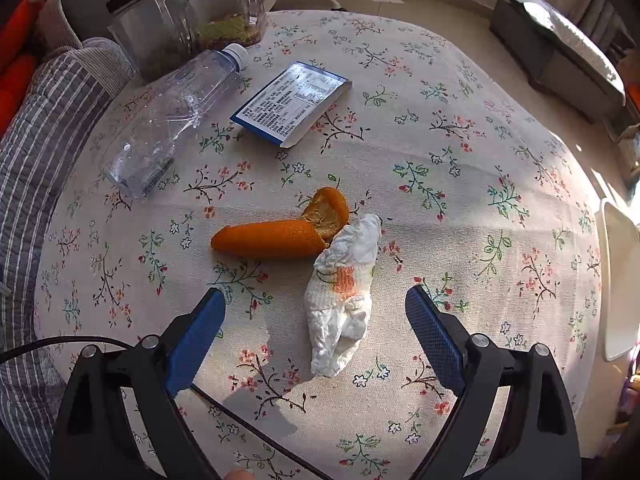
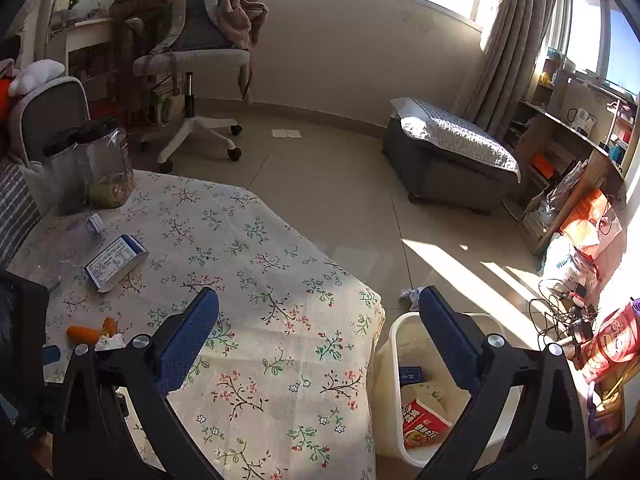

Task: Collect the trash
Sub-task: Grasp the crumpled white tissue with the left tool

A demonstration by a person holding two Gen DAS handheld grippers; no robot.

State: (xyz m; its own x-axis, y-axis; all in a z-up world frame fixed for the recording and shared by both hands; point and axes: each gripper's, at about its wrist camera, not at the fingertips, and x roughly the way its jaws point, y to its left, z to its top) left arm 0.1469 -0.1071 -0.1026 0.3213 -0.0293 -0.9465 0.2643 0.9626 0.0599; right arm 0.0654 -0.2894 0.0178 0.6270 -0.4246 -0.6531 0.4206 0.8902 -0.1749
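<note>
Floral tablecloth (image 1: 440, 92) holds tissue (image 1: 344, 296) and peel (image 1: 272, 238).

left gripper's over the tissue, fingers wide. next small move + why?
Probably lower the left gripper straight onto the crumpled tissue and close. Its fingers stand open on either side of the tissue, nothing held yet. The orange peel touches the tissue's far end, so grip nearer the middle. The bin waits beside the table.

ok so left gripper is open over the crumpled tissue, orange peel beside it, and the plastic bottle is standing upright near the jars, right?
Not quite: the plastic bottle is lying on its side, as the left wrist view shows. The rest holds: left gripper open over the crumpled tissue, orange peel beside it, jars nearby.
</note>
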